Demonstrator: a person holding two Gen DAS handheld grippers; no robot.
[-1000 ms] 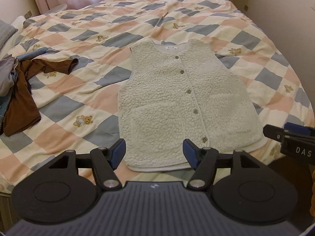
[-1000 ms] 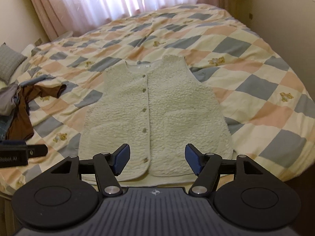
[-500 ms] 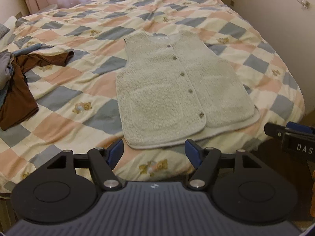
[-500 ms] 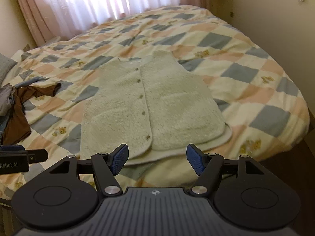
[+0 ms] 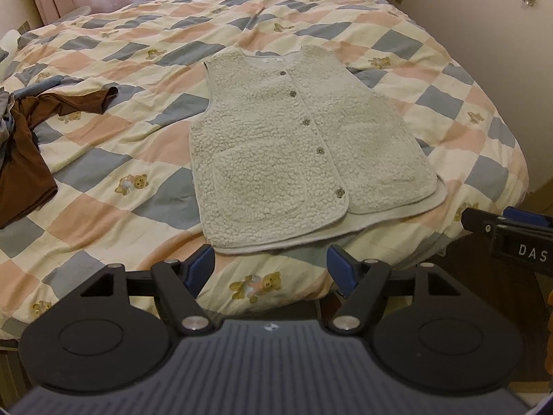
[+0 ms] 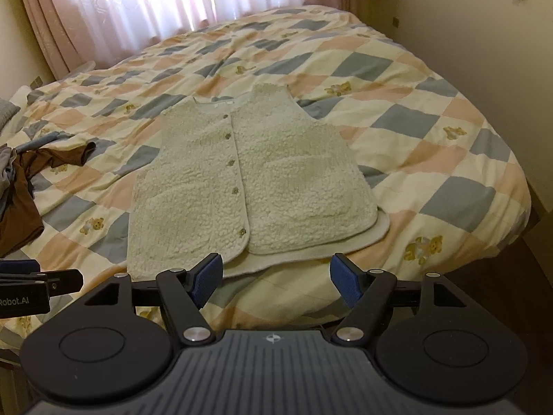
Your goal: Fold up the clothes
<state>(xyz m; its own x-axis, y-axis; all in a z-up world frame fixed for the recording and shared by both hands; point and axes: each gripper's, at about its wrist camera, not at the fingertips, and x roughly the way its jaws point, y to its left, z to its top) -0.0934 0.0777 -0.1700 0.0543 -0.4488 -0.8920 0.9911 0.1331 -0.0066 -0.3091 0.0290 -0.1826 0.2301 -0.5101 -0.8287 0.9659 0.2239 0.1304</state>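
A cream fleece vest (image 5: 297, 152) (image 6: 249, 186) lies flat and buttoned on the checked quilt (image 5: 103, 131) (image 6: 432, 145), hem toward me, collar toward the window. My left gripper (image 5: 271, 266) hovers just short of the hem's middle, jaws opening, nothing between its blue pads. My right gripper (image 6: 276, 276) hangs before the hem as well, over the bed's near edge, jaws opening and empty. Each gripper shows at the other view's edge: the right one (image 5: 508, 238) and the left one (image 6: 34, 290). Neither touches the vest.
A brown shirt (image 5: 24, 159) (image 6: 17, 186) with grey and blue clothes lies crumpled at the bed's left side. Pink curtains (image 6: 138, 7) hang behind the bed. A wall (image 6: 484, 52) runs along the right. The dark floor (image 5: 484, 276) shows past the bed's near right corner.
Both grippers have drawn back from the vest toward the bed's near edge, so the hem now lies beyond the fingertips. Both pairs of jaws stand slightly wider. The vest has not moved.
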